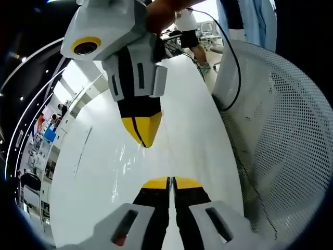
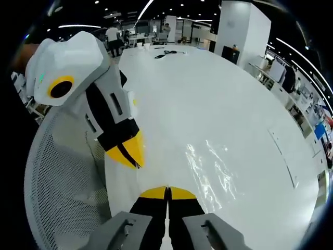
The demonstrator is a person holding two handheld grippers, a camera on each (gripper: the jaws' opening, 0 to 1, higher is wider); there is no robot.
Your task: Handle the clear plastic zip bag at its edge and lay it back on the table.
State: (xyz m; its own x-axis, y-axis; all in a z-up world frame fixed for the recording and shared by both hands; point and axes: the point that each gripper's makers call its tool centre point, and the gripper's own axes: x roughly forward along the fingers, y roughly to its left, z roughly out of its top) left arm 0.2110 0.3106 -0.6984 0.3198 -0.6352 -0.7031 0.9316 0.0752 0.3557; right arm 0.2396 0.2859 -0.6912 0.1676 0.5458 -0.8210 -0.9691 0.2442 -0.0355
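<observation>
The clear, crinkled plastic zip bag (image 2: 213,169) lies flat on the white table (image 2: 234,94), apparently already laid down; we see our right gripper (image 2: 167,191) and left gripper (image 1: 170,182) empty, yellow-tipped jaws pressed together, near its edge; a white mesh chair (image 1: 281,135) stands beside.

- I see a long white table (image 2: 218,114) under strip ceiling lights (image 2: 78,26).
- A white mesh chair (image 1: 291,146) stands beside it; white pillar (image 2: 242,28) behind.
</observation>
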